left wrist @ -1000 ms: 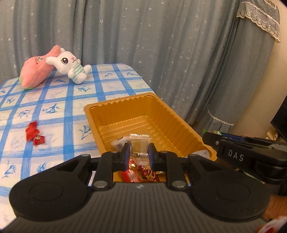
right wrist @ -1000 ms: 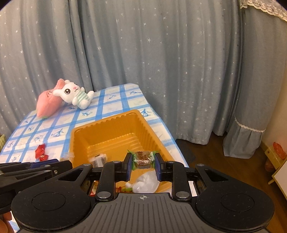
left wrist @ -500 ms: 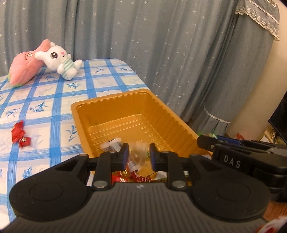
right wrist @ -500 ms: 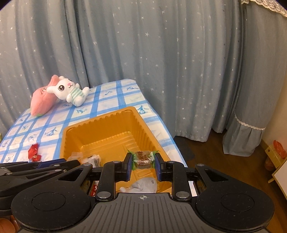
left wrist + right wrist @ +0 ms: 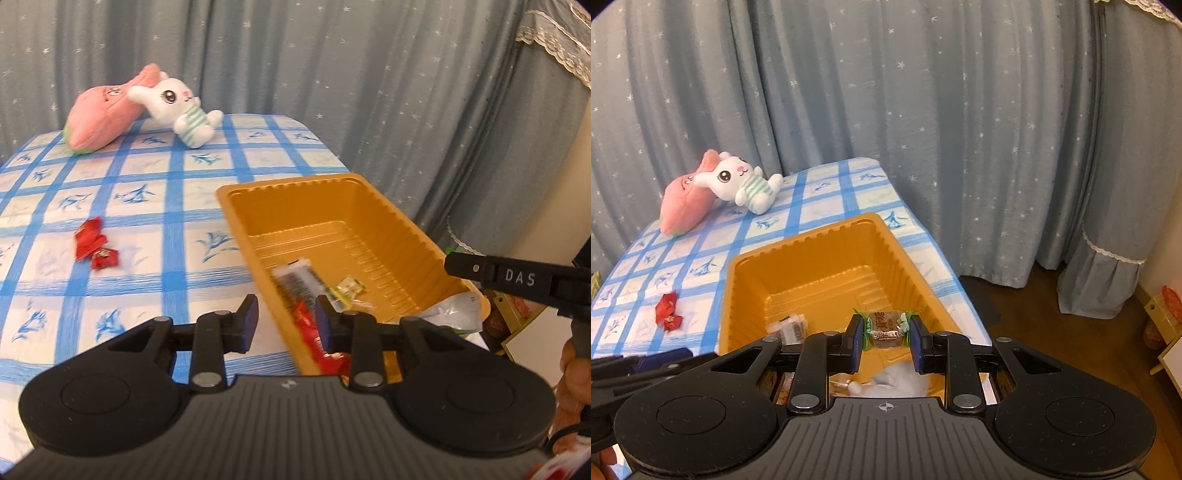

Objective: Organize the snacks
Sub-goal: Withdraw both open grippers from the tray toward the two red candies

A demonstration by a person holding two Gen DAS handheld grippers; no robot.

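Orange plastic tray sits near the right edge of a table under a blue-checked cloth, with a grey starred curtain behind. Left gripper: its jaws stand apart with nothing pressed between them, hanging over the tray's near left rim; a second ago they pinched a clear packet, and they have just been opening. That clear packet now lies in the tray beside a small green-and-yellow sweet, with a red wrapper nearer the gripper. Right gripper: clamped on a brown sweet with green twisted ends above the tray's near end, as in the earlier frames. White crumpled wrapper lies below it in the tray. Two red sweets remain on the cloth, left of the tray and well apart from it. Pink plush and white rabbit toy lie touching at the table's far end.
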